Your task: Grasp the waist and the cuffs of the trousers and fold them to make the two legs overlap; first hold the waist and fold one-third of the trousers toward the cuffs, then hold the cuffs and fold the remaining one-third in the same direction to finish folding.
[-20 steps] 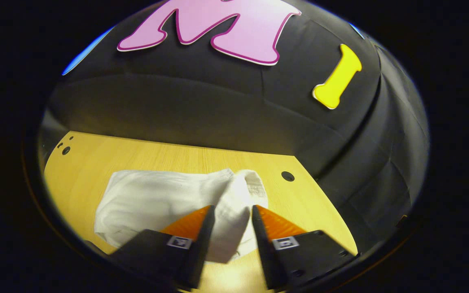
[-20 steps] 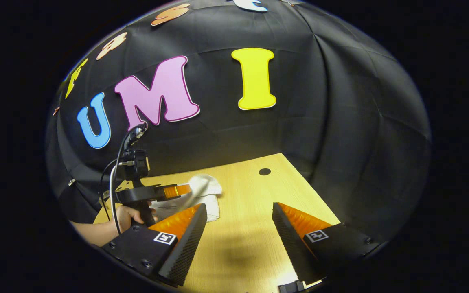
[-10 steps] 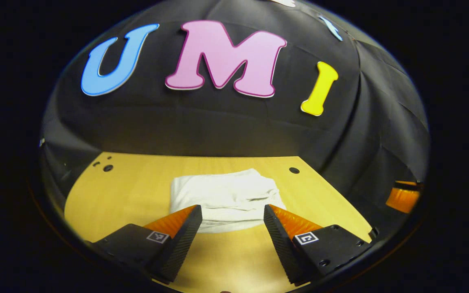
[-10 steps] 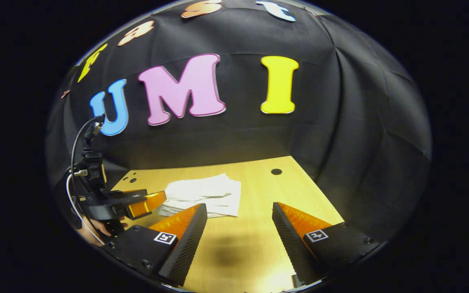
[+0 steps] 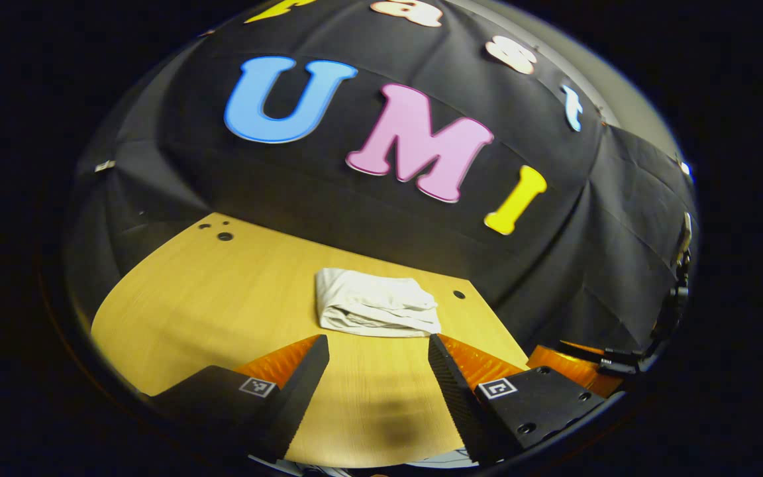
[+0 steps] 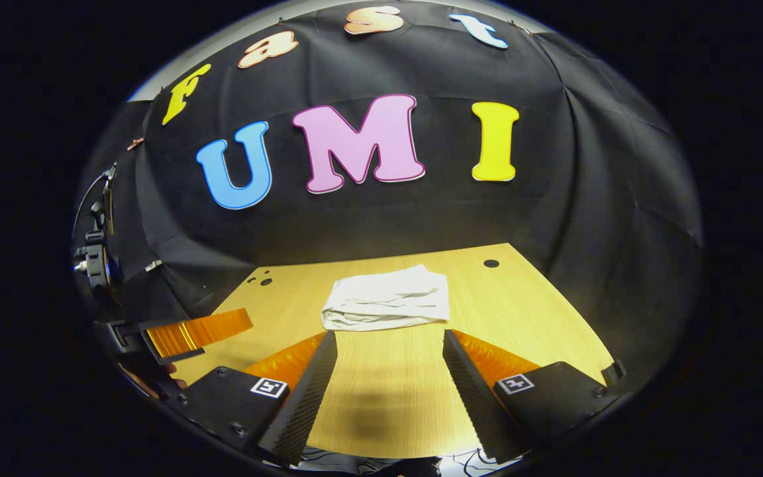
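Trousers (image 5: 376,310) lie as compact white folded bundle on worktop (image 5: 222,298), toward far edge, well apart from both grippers. Judged: last fold done, task at finish; next move likely only checking, maybe squaring loose edges.

Left gripper (image 5: 378,361): fingers spread, nothing between, above bare worktop near side of bundle. Right gripper (image 6: 388,358): fingers spread, empty, just short of bundle (image 6: 387,299).

Writing: no brand or label readable on trousers. Small square black-and-white markers on finger bases, not readable as text.
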The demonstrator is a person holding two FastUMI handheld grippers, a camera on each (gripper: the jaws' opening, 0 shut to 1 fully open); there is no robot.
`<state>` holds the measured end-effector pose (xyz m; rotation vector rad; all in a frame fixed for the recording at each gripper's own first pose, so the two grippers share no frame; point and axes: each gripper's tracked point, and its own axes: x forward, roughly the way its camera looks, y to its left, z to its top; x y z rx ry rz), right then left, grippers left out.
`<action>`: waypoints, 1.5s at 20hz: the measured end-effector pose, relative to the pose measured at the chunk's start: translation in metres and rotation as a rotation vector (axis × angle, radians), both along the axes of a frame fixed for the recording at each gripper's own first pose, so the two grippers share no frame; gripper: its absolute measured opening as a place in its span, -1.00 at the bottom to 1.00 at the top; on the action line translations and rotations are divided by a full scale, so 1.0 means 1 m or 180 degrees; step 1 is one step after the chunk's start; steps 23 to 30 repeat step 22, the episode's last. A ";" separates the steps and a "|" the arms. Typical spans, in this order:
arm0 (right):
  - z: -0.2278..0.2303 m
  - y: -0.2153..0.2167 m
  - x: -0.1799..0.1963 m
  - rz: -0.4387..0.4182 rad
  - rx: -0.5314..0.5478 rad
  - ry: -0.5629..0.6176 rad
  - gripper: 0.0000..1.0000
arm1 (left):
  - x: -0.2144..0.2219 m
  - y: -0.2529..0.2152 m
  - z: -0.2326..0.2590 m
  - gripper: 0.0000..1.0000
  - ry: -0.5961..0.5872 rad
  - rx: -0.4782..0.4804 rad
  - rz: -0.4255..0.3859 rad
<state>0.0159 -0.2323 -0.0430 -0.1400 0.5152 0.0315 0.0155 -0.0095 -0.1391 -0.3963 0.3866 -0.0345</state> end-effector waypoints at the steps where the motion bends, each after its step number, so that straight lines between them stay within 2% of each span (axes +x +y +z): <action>1: 0.005 0.003 -0.004 0.0010 -0.0039 -0.0045 0.96 | -0.011 0.014 0.002 0.90 0.0021 -0.0062 0.0168; 4: 0.013 0.012 -0.014 0.0053 -0.0053 -0.0124 0.97 | -0.042 0.046 0.002 0.90 0.0076 -0.0093 0.0519; 8: 0.014 0.011 -0.015 0.0003 -0.0066 -0.0133 0.97 | -0.072 0.066 0.012 0.90 -0.0065 0.0212 0.0677; 12: 0.014 0.013 -0.016 0.0005 -0.0079 -0.0129 0.97 | -0.082 0.055 0.025 0.90 -0.0217 0.0506 0.0551; 15: 0.007 0.021 -0.017 0.0058 -0.0126 -0.0085 0.97 | -0.081 0.045 0.014 0.90 -0.0098 0.0640 0.0407; 19: 0.008 0.025 -0.022 0.0133 -0.0138 -0.0085 0.97 | -0.076 0.037 0.010 0.89 -0.0032 0.0613 0.0313; 30: 0.001 0.020 -0.020 0.0111 -0.0138 -0.0016 0.97 | -0.075 0.038 0.005 0.90 0.0035 0.0564 0.0330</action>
